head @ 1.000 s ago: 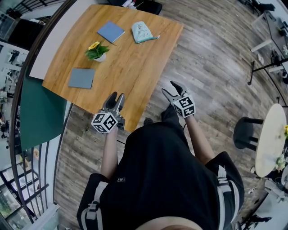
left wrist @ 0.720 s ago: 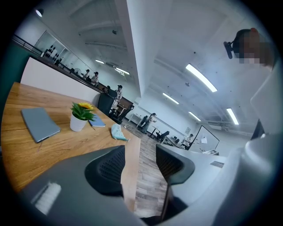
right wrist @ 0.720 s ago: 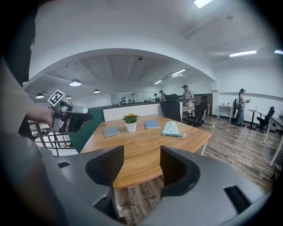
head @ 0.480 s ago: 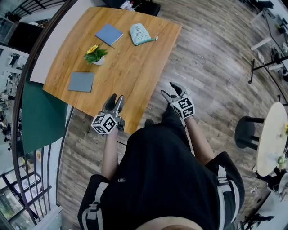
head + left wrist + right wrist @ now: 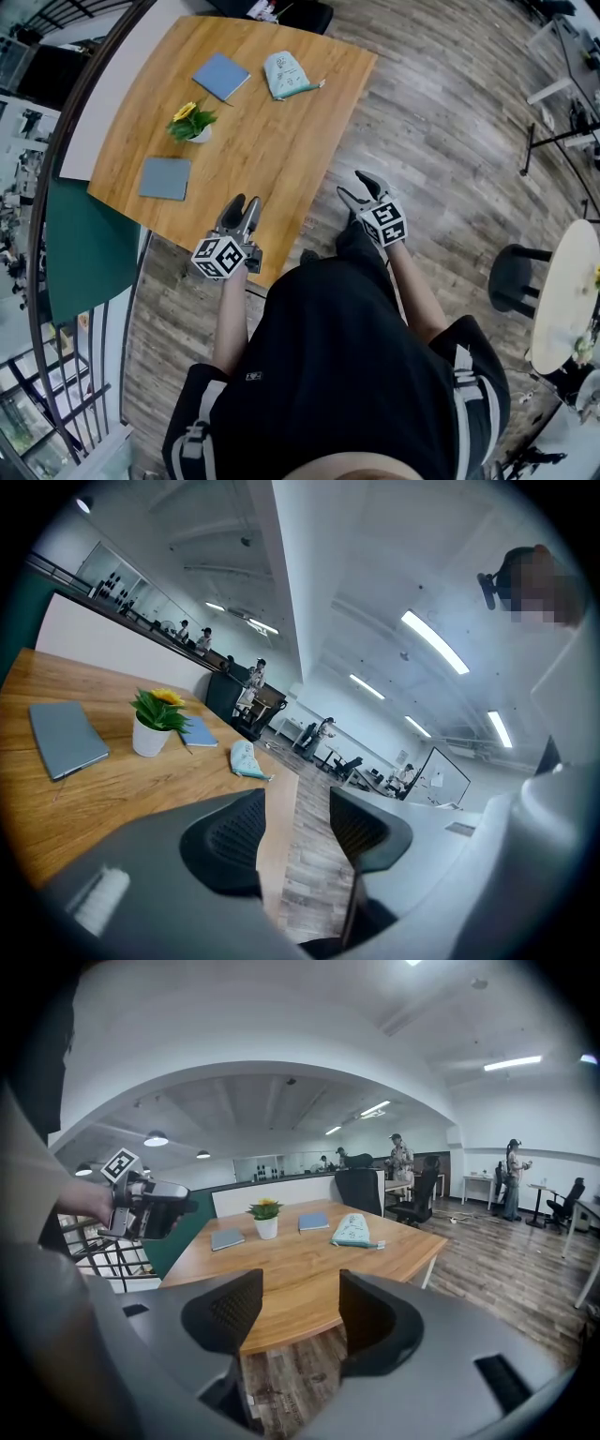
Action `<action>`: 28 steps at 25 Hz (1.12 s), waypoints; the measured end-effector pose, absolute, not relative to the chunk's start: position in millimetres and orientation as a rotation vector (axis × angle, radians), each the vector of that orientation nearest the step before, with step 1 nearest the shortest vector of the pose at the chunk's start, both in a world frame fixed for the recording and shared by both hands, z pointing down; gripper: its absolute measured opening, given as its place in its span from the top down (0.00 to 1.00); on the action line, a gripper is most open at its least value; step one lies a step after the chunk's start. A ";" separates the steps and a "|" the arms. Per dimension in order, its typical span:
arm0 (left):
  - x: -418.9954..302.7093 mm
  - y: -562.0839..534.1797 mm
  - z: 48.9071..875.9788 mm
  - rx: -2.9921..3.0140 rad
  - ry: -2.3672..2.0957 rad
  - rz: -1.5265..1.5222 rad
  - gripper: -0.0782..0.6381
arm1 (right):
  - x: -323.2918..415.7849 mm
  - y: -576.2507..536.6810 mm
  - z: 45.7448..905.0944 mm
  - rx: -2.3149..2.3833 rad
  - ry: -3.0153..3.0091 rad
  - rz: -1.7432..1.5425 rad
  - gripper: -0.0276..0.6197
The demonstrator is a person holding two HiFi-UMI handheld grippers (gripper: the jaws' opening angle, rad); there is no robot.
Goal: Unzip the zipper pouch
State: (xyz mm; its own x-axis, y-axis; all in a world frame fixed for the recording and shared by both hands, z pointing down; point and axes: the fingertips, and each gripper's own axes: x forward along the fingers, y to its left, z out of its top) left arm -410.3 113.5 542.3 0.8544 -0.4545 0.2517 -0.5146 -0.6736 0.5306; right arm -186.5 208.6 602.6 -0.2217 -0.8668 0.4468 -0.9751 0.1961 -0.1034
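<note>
Little has shifted over the last second; both grippers hold almost the same places as before, and only the bench and its things have slid a touch leftward in the head view.

Grey plank floor (image 5: 441, 141) spreads round everything; on it stands the wooden bench (image 5: 272, 141), seen from above at an angle; the person, in a black top (image 5: 347, 375), stands at its near corner with both forearms stretched forward.

The left gripper (image 5: 241, 202) hangs over the near edge of the bench, its jaws moderately apart with nothing between them; only bench edge and floor show through the gap in the left gripper view. The right gripper (image 5: 354, 185) is out over the floor, just off the bench's right side, its jaws likewise apart and empty.

On the bench lie a grey notebook (image 5: 166, 178) towards the left edge and a blue notebook (image 5: 221, 75) further off; between them stands a small potted plant (image 5: 191, 122) with a yellow flower.

The zipper pouch (image 5: 284, 74), pale teal, lies flat at the far end near the right corner, just beside the blue notebook and well apart from both grippers.
</note>
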 end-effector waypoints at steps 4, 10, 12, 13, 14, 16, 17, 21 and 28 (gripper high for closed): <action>-391.3 105.3 543.8 2.412 -0.700 0.141 0.60 | -171.2 200.1 606.8 1.738 -2.192 0.548 0.56; -366.7 92.7 546.4 2.404 -0.708 0.174 0.60 | -149.7 185.7 611.8 1.721 -2.202 0.573 0.56; -359.0 87.9 545.7 2.400 -0.715 0.181 0.60 | -143.0 179.8 611.2 1.712 -2.210 0.577 0.56; -355.2 85.8 545.2 2.399 -0.719 0.185 0.60 | -139.5 176.9 611.6 1.708 -2.218 0.577 0.56; -351.6 84.2 544.9 2.400 -0.723 0.191 0.61 | -136.0 174.4 612.4 1.702 -2.225 0.578 0.56; -344.9 81.8 545.3 2.399 -0.735 0.204 0.61 | -128.3 171.0 613.7 1.683 -2.236 0.583 0.56; -341.9 80.8 545.6 2.394 -0.744 0.208 0.61 | -123.5 169.5 613.9 1.675 -2.239 0.586 0.56; -327.9 77.4 545.1 2.373 -0.791 0.212 0.61 | -101.1 162.8 613.3 1.639 -2.255 0.593 0.56; -290.1 73.7 547.6 2.338 -0.855 0.185 0.61 | -62.5 147.6 612.0 1.535 -2.303 0.587 0.57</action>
